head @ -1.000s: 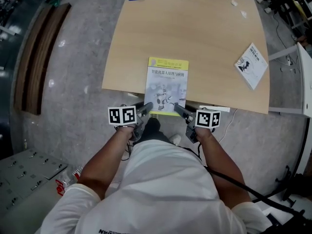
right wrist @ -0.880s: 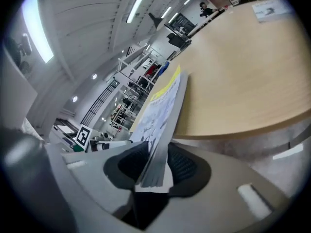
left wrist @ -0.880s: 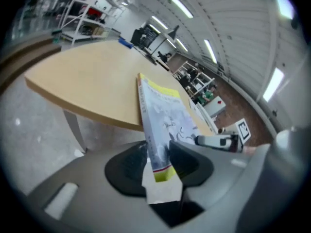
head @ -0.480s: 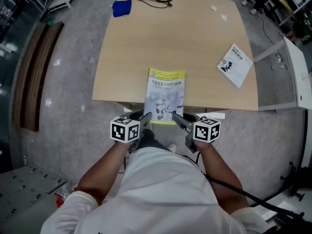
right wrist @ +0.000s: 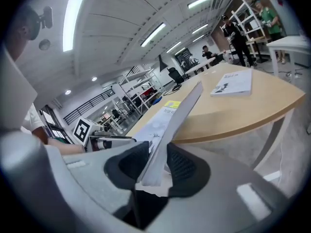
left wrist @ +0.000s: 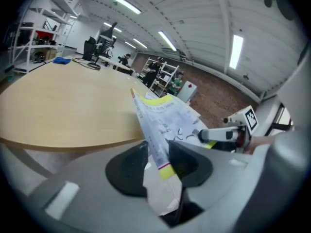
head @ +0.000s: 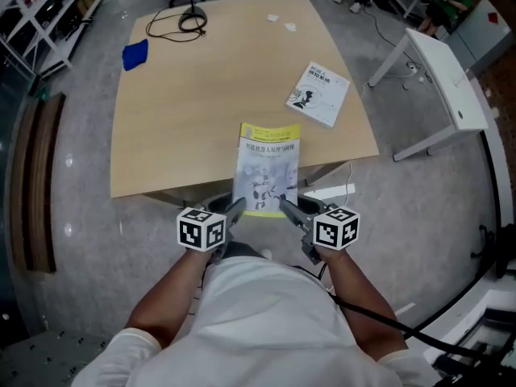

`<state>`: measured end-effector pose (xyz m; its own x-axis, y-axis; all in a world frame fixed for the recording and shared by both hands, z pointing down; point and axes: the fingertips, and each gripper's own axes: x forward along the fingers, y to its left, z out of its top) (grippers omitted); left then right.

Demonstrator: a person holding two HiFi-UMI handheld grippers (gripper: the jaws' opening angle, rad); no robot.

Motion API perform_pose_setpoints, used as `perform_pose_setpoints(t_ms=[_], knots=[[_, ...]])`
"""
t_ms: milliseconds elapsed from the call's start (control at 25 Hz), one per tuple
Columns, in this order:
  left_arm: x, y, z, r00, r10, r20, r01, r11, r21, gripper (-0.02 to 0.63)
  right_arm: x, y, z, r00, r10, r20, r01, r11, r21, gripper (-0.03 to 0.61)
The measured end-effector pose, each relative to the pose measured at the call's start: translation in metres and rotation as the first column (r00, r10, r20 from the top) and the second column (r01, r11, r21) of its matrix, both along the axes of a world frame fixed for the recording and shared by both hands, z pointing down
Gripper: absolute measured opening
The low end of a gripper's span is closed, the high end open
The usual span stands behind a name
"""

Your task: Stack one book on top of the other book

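A book with a yellow band and a pale cover [head: 268, 168] hangs over the near edge of the wooden table [head: 185, 111], lifted at its near end. My left gripper [head: 239, 205] is shut on its near left corner, and the book's edge [left wrist: 163, 125] stands between the pads. My right gripper [head: 286, 204] is shut on the near right corner, clamping the spine edge [right wrist: 172, 120]. Both sets of jaws have just been closing, with the book between them. A second, white book [head: 318, 93] lies flat near the table's right edge, also in the right gripper view [right wrist: 233, 84].
A blue cloth [head: 135, 54] and a black cable [head: 189, 22] lie at the table's far left. A white table [head: 439, 87] stands to the right, across a gap of grey floor. Shelves and people fill the background in the right gripper view.
Both grippers have closed on the near corners of the yellow-banded book and raised it off the table. The head view has swung, so the white book now sits closer to it.
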<state>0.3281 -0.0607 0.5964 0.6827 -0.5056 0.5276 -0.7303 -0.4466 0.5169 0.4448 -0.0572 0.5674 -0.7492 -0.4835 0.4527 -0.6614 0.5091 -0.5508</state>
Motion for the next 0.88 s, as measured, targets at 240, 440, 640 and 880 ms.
perform_pose_setpoints(t_ms=[240,440,640,880], knots=[[0.069,-0.017,-0.020,0.992,0.123,0.007,-0.123,0.991,0.053,0.146,0.067,0.001,-0.020,0.990,0.141,0.009,-0.141,0.989,0.048,0.118],[0.102,-0.041,-0.032,0.982,0.187,0.005,-0.187,0.980,0.062,0.141,0.098,-0.012,-0.027,0.973,0.227,0.035,-0.229,0.972,0.056,0.118],[0.127,-0.085,-0.036,0.970,0.244,0.011,-0.244,0.968,0.064,0.138,0.120,-0.047,-0.027,0.958,0.284,0.038,-0.286,0.957,0.056,0.119],[0.148,-0.153,-0.036,0.958,0.287,0.014,-0.287,0.957,0.049,0.137,0.139,-0.110,-0.027,0.943,0.331,0.026,-0.332,0.942,0.044,0.120]])
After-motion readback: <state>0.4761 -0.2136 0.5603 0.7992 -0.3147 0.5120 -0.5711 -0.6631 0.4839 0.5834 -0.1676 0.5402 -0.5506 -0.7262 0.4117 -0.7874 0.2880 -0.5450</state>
